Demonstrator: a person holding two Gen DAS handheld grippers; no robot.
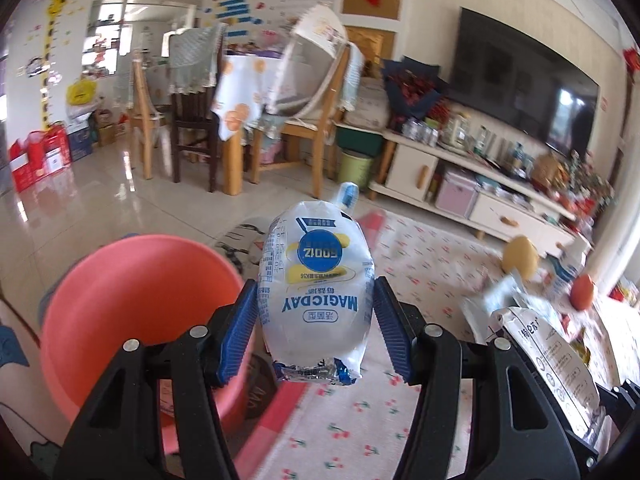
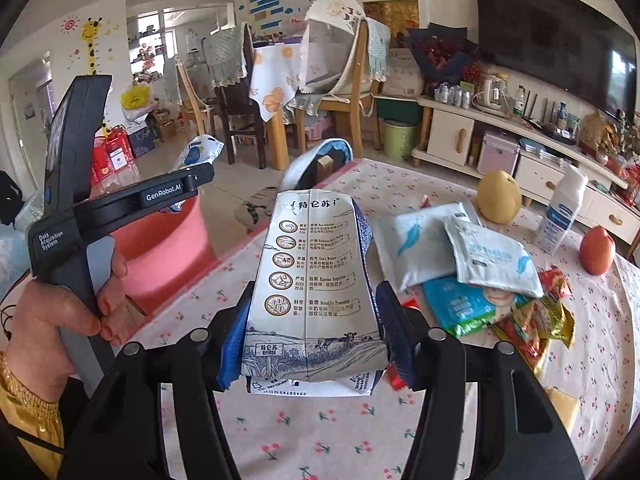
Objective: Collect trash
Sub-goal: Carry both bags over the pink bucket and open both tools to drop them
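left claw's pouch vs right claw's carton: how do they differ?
The white-and-blue soft plastic drink pouch is rounded and puffy; the white-and-blue flattened paper milk carton is creased and angular. The pouch bears a blue circle on yellow; the carton shows a column of round icons. Both are gripped off the table, one per claw.

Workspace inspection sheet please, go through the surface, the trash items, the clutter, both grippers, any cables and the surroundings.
Surface: table under a white cherry-print cloth, partly bare.
Job's things: white plastic MAGICDAY drink pouch and blue-and-white paper milk carton, both lifted; coral-pink plastic basin beside the table.
Clutter: white sachets, green-blue packet, red-yellow wrappers, yellow pear, orange-red fruit, white bottle.
Grippers: left gripper clamps the pouch; right gripper clamps the carton.
Cables: thin black cord at the sleeve.
Surroundings: wall-mounted television, wooden chairs, tiled floor.
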